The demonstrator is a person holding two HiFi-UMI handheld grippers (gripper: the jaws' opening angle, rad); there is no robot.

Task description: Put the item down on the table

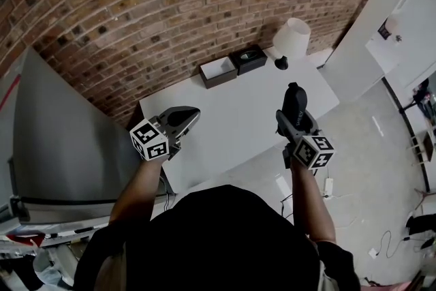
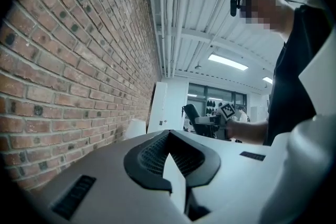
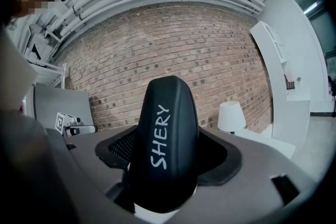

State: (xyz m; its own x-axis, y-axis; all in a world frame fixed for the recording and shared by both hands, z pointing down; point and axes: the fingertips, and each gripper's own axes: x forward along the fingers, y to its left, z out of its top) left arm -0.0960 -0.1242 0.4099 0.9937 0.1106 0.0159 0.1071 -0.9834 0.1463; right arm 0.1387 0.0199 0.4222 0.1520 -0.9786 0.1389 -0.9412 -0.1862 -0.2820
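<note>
The left gripper hangs over the table's front-left corner with its jaws together and nothing in them. Its own view shows the pads meeting on empty air.

The middle of the table is bare. An open box, a black box and a lamp line the far edge by the brick wall.

The right gripper has its jaws set wide around a black item lettered SHERY, held upright above the table's front edge toward the right corner.

The step in hand looks like the carry before the set-down, since the item is not yet on the surface. Next it should go forward and down onto the bare middle, and only then should the jaws part. There is ample room there; the front and right edges lie close, so placing it further in is safer.
</note>
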